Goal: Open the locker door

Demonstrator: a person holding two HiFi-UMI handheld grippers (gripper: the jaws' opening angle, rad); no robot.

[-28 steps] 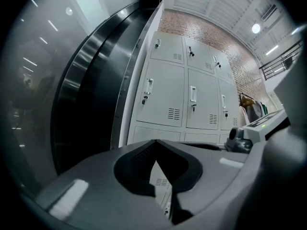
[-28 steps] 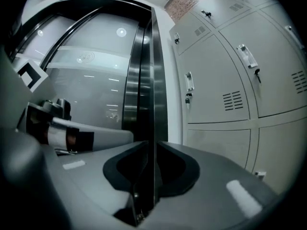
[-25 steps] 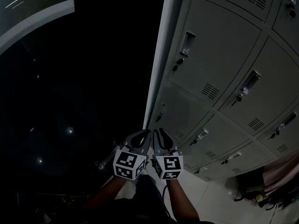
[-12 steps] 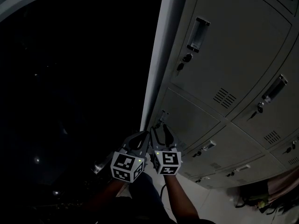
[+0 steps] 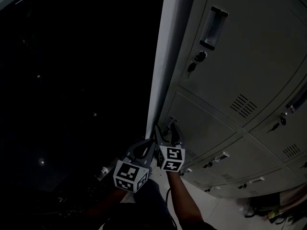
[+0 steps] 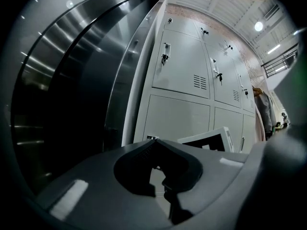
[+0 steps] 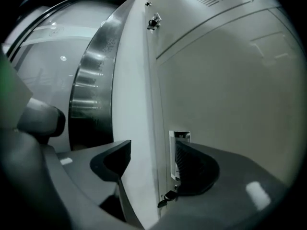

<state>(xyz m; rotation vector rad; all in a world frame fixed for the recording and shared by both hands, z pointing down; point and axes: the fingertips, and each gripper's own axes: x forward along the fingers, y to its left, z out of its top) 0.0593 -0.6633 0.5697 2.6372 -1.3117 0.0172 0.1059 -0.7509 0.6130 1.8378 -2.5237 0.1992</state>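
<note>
Beside the steel column [image 7: 88, 95], right tongs [image 7: 152, 147] opening astride handle [image 7: 179, 137], key [image 7: 168, 196] below

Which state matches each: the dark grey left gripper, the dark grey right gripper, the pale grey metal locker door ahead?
1 dark grey left gripper
2 dark grey right gripper
3 pale grey metal locker door

a flush shut
b jaws apart
c jaws together

Pairs: 1-c, 2-b, 3-a.
The right gripper's jaws are opening, the door's recessed handle between them, ungripped.
</note>
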